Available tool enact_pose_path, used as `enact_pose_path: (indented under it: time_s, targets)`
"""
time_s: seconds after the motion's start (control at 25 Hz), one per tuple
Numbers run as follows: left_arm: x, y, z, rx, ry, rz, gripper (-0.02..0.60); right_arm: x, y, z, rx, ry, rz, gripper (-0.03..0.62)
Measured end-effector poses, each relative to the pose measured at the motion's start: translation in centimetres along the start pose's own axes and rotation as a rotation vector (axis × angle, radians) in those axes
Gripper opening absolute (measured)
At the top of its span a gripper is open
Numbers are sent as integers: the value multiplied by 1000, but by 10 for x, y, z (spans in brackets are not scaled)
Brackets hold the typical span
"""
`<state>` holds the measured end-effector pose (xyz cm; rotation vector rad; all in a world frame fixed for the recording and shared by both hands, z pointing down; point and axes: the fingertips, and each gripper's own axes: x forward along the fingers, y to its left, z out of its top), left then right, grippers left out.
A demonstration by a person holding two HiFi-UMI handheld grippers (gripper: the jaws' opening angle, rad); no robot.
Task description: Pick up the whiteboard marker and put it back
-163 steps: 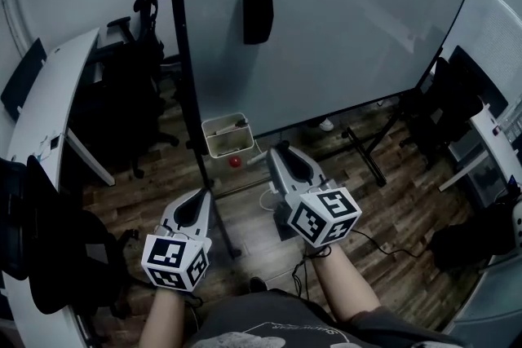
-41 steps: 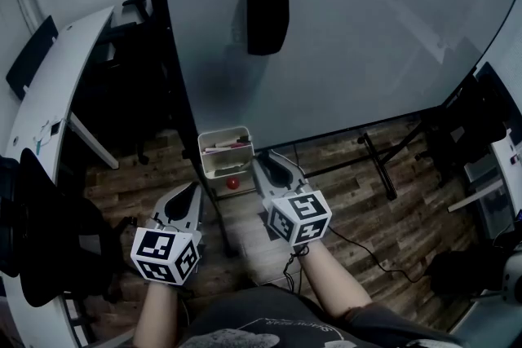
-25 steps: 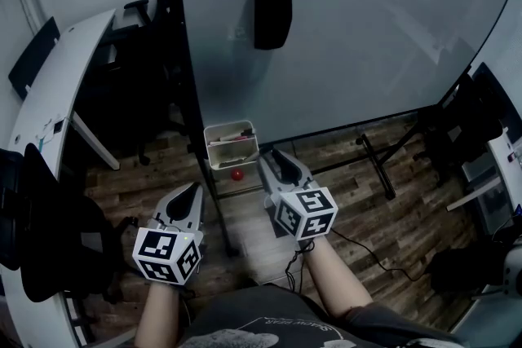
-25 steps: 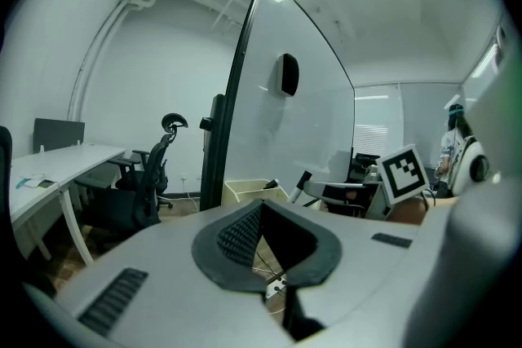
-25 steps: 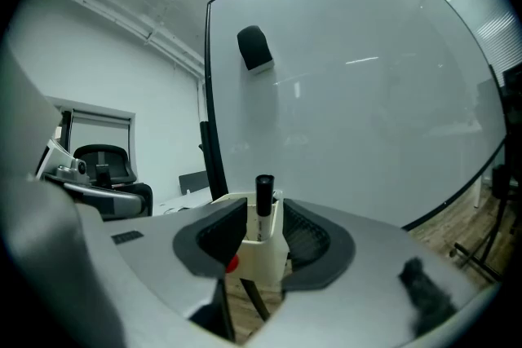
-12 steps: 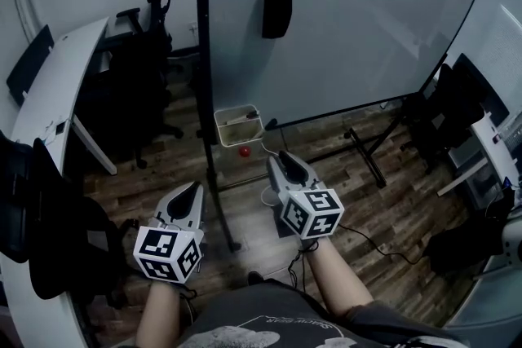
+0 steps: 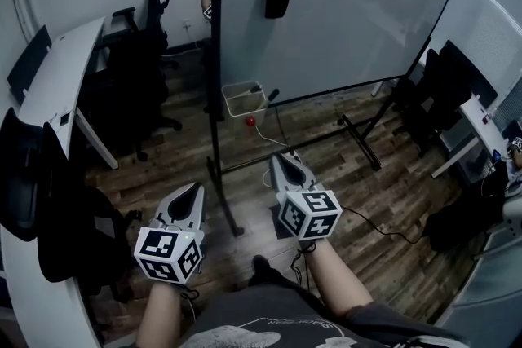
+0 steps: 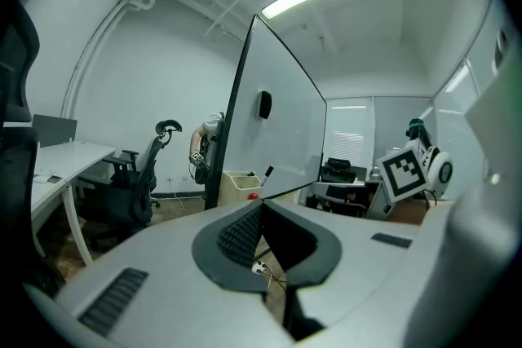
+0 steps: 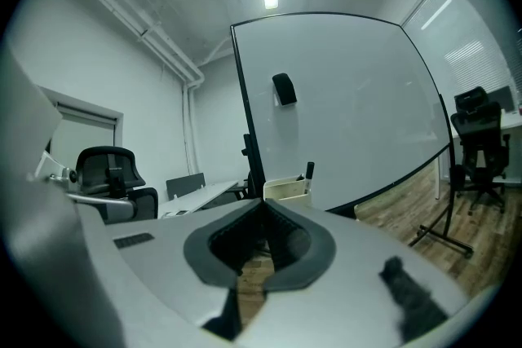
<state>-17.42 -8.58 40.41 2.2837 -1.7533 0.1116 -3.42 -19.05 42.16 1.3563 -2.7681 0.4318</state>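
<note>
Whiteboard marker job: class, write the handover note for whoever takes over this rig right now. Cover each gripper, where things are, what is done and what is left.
Left gripper: shut, empty.
Right gripper: jaws have just been closing, now shut on nothing.
Whiteboard marker: stands in the cream box by the lower left corner of the whiteboard, well ahead of both grippers.
Done: marker sits in its box, held by neither gripper.
Left: probably nothing, if it was already lifted and returned; these views cannot confirm that.

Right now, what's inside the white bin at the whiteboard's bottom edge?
A dark marker sticks up out of the white bin. Its walls hide anything lower down.
</note>
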Motion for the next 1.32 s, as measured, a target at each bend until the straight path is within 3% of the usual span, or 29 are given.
enact_pose_path:
  time_s: [0.64,0.92,1.32]
  targets:
    - [-101,-34,-35,2,14,-107,12,-109,74,-38,-43,20,-54,23]
    - [-109,-41,-38,-8,15,-130,12,-127,79,-33,-48,21,-83,23]
    - [-100,-46,-37,-10,11,-124,12,-122,79,-35,-54,34,-51,23]
